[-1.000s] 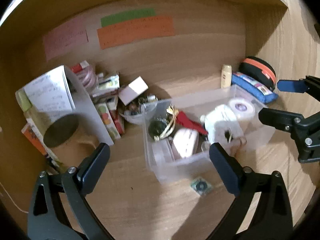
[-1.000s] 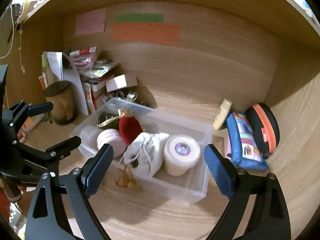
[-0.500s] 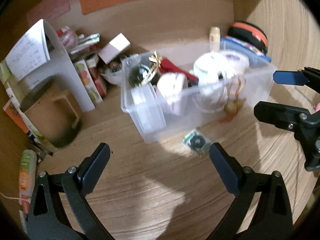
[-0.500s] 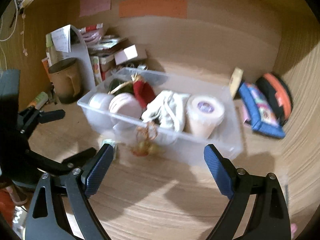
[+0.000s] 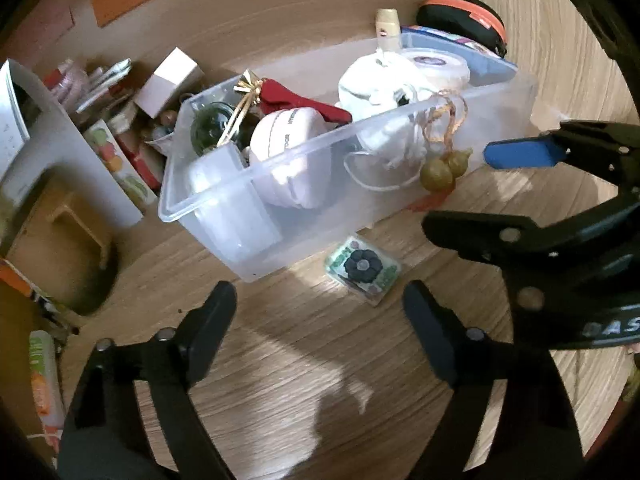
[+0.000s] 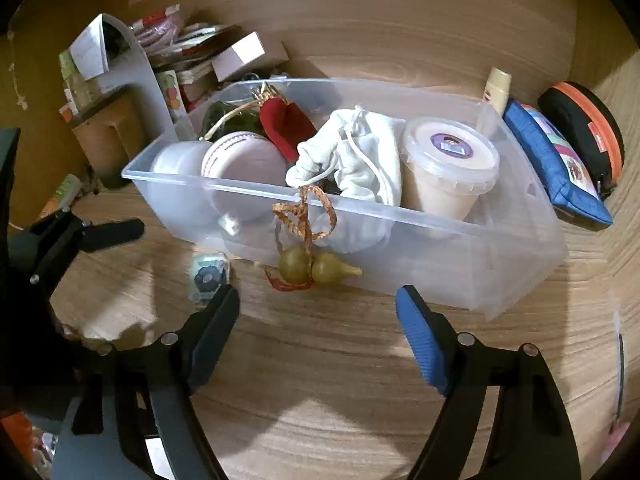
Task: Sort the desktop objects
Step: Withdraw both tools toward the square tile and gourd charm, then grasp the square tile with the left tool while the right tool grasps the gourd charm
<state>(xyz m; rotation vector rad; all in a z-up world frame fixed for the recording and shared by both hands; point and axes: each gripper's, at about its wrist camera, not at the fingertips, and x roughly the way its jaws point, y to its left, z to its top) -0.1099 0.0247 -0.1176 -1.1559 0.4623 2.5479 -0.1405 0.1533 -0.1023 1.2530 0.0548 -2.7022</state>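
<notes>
The gourd charm (image 6: 318, 269) lies on the desk (image 6: 340, 360) against the clear bin (image 6: 500, 248), long axis sideways, tip pointing right. Both the left hand-held gripper (image 5: 320, 312) and right hand-held gripper (image 6: 318, 312) are closing, nothing between their jaws.

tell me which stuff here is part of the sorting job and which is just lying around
In play: clear bin, gourd charm hanging over its front wall, flower-print packet on the desk.

Lying about: blue pouch, black-and-orange case, brown mug.

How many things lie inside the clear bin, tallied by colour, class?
In the clear bin:
White or pale: 4 – tub, cloth pouch, round case, jar
Red: 1 – red pouch
Green: 1 – green item
Total: 6 visible; others may be hidden.
</notes>
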